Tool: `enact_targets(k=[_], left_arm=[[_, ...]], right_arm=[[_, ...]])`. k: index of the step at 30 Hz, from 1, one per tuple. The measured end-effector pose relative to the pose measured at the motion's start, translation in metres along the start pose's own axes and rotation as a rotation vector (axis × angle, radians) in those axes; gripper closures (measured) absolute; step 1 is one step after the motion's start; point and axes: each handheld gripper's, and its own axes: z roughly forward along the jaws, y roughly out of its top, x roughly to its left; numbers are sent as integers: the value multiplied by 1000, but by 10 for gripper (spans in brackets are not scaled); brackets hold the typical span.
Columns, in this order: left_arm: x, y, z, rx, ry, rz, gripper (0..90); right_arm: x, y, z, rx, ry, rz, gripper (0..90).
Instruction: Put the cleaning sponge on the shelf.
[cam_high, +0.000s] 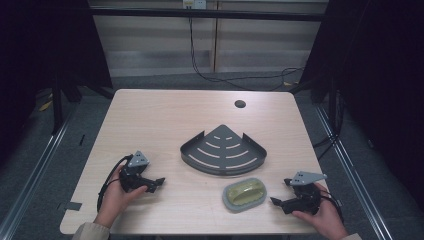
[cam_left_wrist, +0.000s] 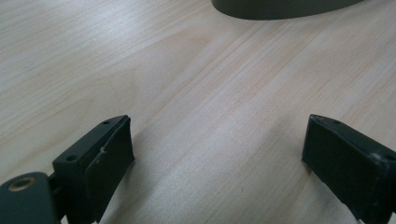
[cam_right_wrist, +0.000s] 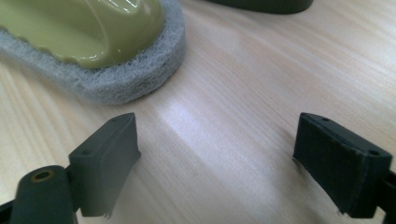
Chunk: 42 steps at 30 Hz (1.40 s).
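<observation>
A dark grey fan-shaped corner rack (cam_high: 223, 149) lies flat at the middle of the wooden table (cam_high: 165, 115). In front of it, to the right, lies a scrubbing pad (cam_high: 244, 194) with a yellow-green plastic handle on a grey fibre base. My right gripper (cam_high: 280, 193) rests on the table just right of the pad, open and empty; in the right gripper view (cam_right_wrist: 215, 154) the pad (cam_right_wrist: 93, 42) lies close ahead at upper left. My left gripper (cam_high: 159, 184) rests at the front left, open, over bare wood (cam_left_wrist: 215, 149), with the rack's edge (cam_left_wrist: 280, 7) far ahead.
A round cable hole (cam_high: 240, 104) sits near the table's far right edge. Black cables (cam_high: 225, 75) trail over the floor behind the table. Dark frames and rails flank both sides. Bare tabletop lies between my two grippers and along the far half.
</observation>
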Motion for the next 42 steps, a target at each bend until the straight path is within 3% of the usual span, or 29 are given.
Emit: enact_targets(k=[2, 6, 12, 21, 34, 42], left_arm=[[0, 0, 0, 0, 0, 0, 80], [0, 0, 0, 0, 0, -1, 80], [0, 0, 0, 0, 0, -1, 80], [0, 0, 0, 0, 0, -1, 80], [0, 0, 0, 0, 0, -1, 79], [0, 0, 0, 0, -2, -5, 77]], right_arm=[[-2, 5, -2, 49, 26, 4, 140], [0, 17, -4, 157, 68, -57, 153], [8, 39, -11, 240, 105, -117, 160], [11, 77, -24, 325, 163, -216, 238], [35, 123, -13, 422, 186, -342, 261], [45, 137, -2, 473, 201, -422, 278]])
